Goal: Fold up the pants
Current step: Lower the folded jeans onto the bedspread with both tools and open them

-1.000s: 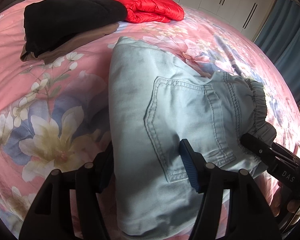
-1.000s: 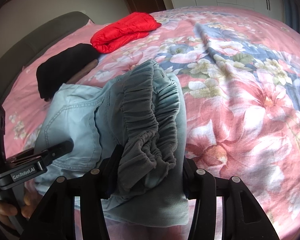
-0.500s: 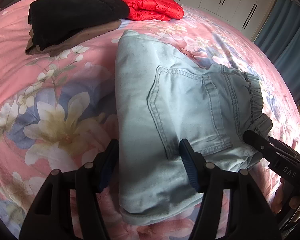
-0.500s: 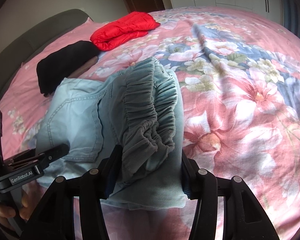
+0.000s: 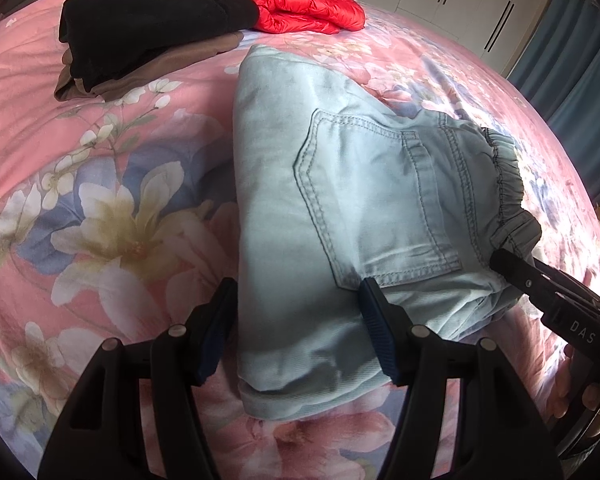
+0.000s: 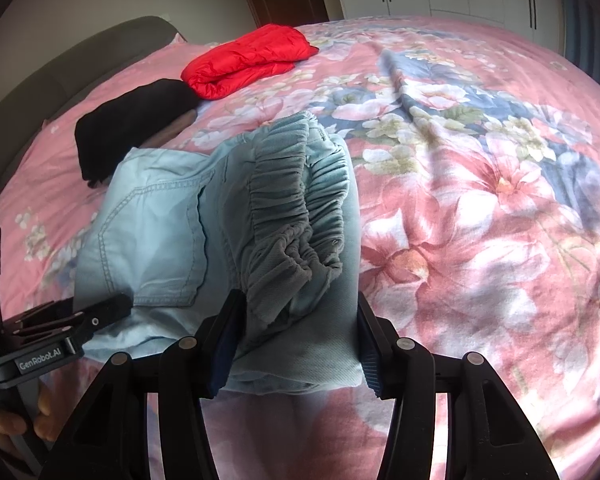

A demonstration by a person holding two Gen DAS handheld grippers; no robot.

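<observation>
On the flowered bedspread [image 5: 112, 184] the folded pants [image 5: 340, 216] lie as a thick bundle. The left gripper [image 5: 296, 332] and right gripper [image 6: 296, 340] each pinch its near edge. Best to keep both holds level so the layers stay stacked, waistband [image 6: 296, 208] uppermost.

Mounted on each wrist, angled steeply down along the jaws, close over the bed [image 5: 112, 168]. Left view from the pocket side of the pants [image 5: 340, 216], right from the waistband end. Shared by both: pants, black clothes [image 6: 128, 124], red jacket [image 6: 248, 60] (wardrobes behind).
</observation>
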